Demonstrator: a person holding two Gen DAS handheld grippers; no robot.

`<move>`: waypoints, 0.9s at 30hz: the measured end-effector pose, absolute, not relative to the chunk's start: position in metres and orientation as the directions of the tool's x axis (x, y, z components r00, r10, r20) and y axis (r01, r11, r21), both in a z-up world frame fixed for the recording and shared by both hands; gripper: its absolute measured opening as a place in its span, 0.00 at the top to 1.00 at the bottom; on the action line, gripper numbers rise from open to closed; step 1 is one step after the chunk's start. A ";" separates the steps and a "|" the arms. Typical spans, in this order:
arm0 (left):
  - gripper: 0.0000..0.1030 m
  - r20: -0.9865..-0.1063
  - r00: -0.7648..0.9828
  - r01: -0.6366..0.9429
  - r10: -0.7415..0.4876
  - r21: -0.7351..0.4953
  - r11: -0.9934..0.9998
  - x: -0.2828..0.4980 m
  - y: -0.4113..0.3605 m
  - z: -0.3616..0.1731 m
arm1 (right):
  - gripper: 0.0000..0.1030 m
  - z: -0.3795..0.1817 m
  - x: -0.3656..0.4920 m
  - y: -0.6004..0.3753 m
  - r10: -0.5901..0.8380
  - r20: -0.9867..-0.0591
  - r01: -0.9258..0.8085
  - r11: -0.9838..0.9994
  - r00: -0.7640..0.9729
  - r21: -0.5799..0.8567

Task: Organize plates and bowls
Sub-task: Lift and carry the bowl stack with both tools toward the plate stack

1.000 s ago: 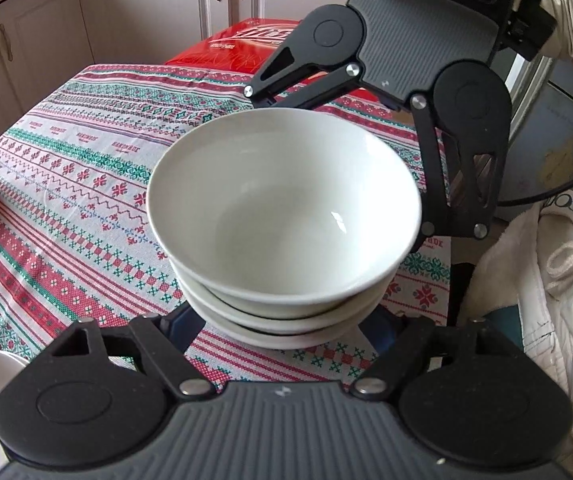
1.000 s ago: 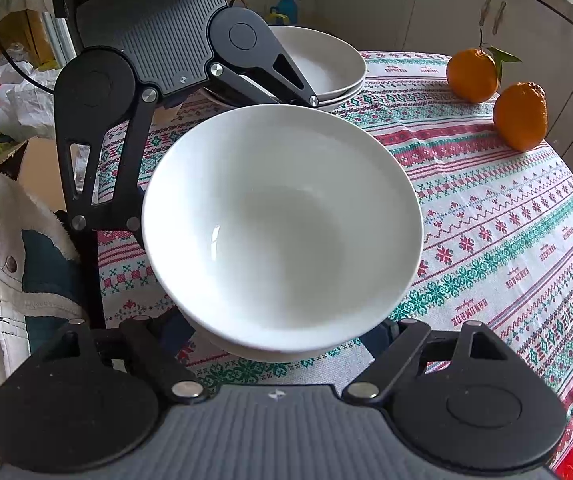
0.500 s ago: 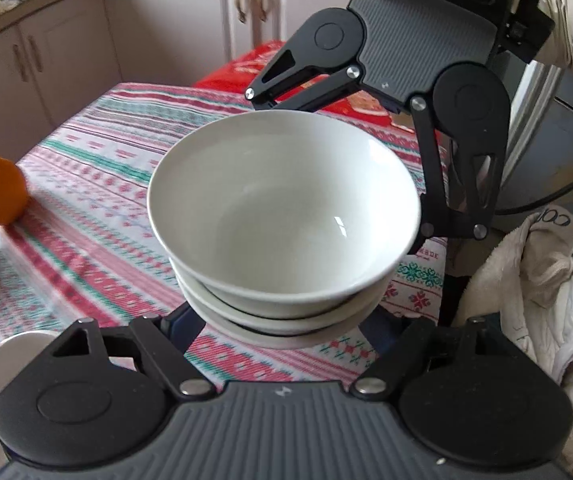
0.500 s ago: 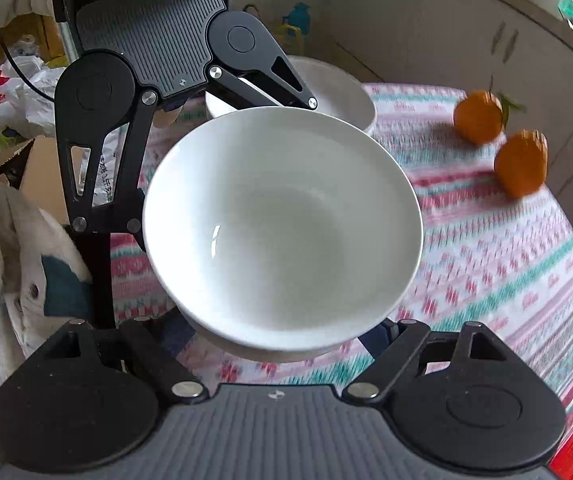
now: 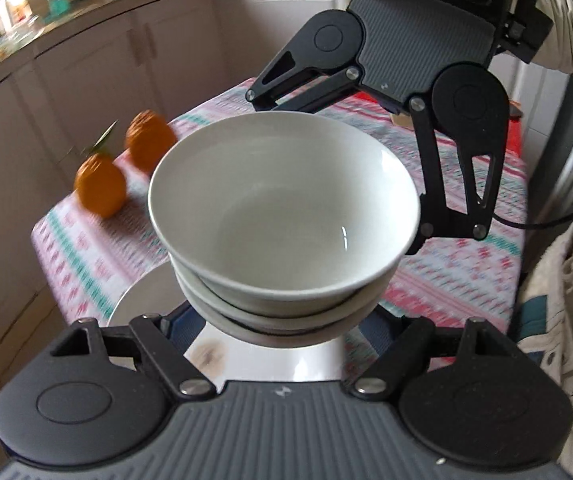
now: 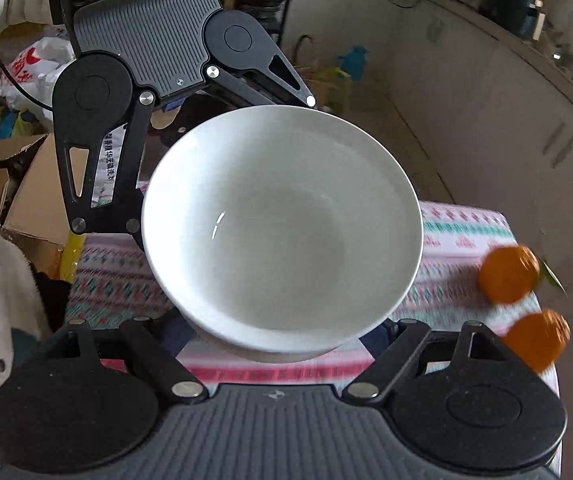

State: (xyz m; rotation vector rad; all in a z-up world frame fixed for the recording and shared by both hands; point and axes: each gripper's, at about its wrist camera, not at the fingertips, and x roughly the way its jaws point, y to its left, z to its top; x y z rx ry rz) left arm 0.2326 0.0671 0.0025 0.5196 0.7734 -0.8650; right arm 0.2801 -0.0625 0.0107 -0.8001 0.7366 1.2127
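Here, the left gripper [image 5: 284, 320] and right gripper [image 6: 286, 332] each clamped the stack of white bowls [image 5: 284, 216] from opposite sides. Both jaws stood partly open, pressed against it. The stack hung above the desk [image 5: 466, 280].

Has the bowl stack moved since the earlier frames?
Yes. In the left wrist view the bowl stack has been carried toward the oranges, now over another dish.
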 end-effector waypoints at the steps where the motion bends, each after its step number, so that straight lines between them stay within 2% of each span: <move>1: 0.21 -0.779 0.414 0.819 -0.472 0.093 0.566 0.235 0.072 -0.001 | 0.15 0.007 0.284 -0.055 0.506 -0.842 -0.981 0.146 0.188 -0.131; 12: 0.21 -0.791 0.397 0.790 -0.466 0.036 0.612 0.258 0.110 -0.026 | 0.15 -0.020 0.317 -0.020 0.483 -0.869 -0.993 0.101 0.107 -0.066; 27: 0.21 -0.784 0.386 0.792 -0.486 0.012 0.611 0.265 0.117 -0.036 | 0.15 -0.031 0.336 -0.018 0.484 -0.873 -0.992 0.124 0.057 0.004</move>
